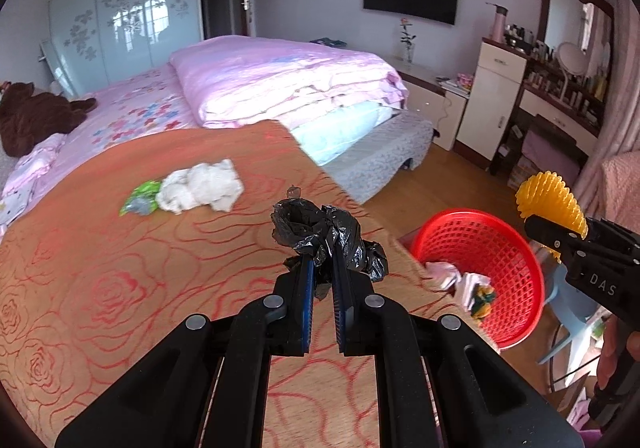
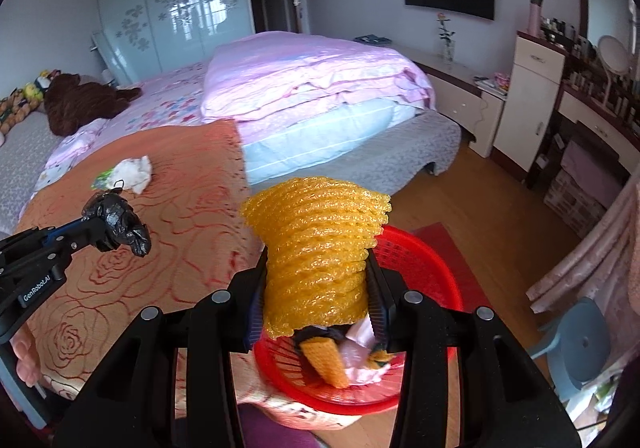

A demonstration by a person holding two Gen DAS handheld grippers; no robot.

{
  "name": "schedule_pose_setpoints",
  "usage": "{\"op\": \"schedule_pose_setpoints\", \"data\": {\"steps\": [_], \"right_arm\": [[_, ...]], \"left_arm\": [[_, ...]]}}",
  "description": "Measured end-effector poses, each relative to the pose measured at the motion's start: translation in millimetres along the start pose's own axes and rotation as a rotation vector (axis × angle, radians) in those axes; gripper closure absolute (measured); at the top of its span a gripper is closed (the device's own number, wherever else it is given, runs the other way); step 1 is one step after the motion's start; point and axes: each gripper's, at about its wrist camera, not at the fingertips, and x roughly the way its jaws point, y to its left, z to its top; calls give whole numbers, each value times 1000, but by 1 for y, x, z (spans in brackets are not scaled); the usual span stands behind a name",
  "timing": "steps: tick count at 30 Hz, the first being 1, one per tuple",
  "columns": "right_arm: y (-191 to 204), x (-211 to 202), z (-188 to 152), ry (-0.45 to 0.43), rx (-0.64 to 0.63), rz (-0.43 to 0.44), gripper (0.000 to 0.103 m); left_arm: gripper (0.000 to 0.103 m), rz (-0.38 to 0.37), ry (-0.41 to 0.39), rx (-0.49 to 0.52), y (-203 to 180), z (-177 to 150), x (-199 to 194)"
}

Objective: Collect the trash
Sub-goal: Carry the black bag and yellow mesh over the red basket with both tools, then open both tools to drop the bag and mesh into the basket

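My left gripper [image 1: 322, 260] is shut on a crumpled black plastic bag [image 1: 320, 234], held above the orange rose-patterned blanket [image 1: 120, 288]; the bag also shows in the right wrist view [image 2: 116, 219]. My right gripper [image 2: 318, 272] is shut on a yellow foam net sleeve [image 2: 320, 248], held over the red mesh basket [image 2: 420, 260]. The sleeve [image 1: 550, 203] and basket [image 1: 480, 244] also show in the left wrist view. The basket holds crumpled paper and wrappers [image 1: 464, 284]. A white crumpled tissue [image 1: 200, 185] and a green wrapper [image 1: 142, 197] lie on the blanket.
The bed carries a folded pink quilt [image 1: 280, 75] and a brown plush toy [image 1: 32, 115]. A blue stool [image 2: 580, 344] stands right of the basket on the wooden floor. White cabinets and a dresser [image 1: 560, 87] line the right wall.
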Motion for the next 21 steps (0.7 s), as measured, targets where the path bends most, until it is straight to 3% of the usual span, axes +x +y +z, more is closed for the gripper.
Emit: {"op": "schedule_pose_setpoints", "data": {"steps": [21], "right_arm": [[-66,22,-25,76,126,-81,61]], "left_arm": [[95,-161,87,100,-74,4,41]]}}
